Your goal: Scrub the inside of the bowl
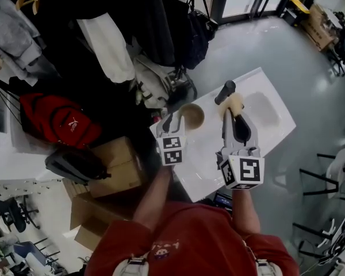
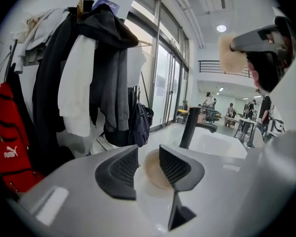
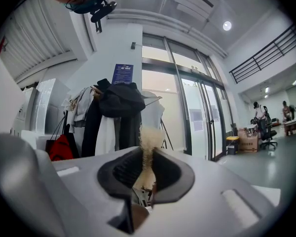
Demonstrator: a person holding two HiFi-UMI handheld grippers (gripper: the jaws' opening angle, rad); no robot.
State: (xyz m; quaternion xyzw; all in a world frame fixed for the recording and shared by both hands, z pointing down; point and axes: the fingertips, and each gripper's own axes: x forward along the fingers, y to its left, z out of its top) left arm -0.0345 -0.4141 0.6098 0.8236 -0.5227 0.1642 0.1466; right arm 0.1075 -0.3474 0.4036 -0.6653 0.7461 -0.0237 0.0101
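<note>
Two grippers at frame centre over white table [image 1: 204,154]: left gripper [image 2: 148,168] released, jaws apart, tan bowl [image 1: 194,116] just ahead; right gripper [image 3: 147,171] clenched on beige sponge [image 3: 148,141].

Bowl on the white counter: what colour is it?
The bowl is tan, a light brown. The head view shows it best.

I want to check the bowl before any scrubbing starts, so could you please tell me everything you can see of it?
The bowl is round, shallow and tan, with a matte look; its inside appears empty. It sits upright on the white counter, in the head view left of the black faucet and the sink basin. The left gripper, jaws apart, frames its near rim; whether they touch it I cannot tell.
</note>
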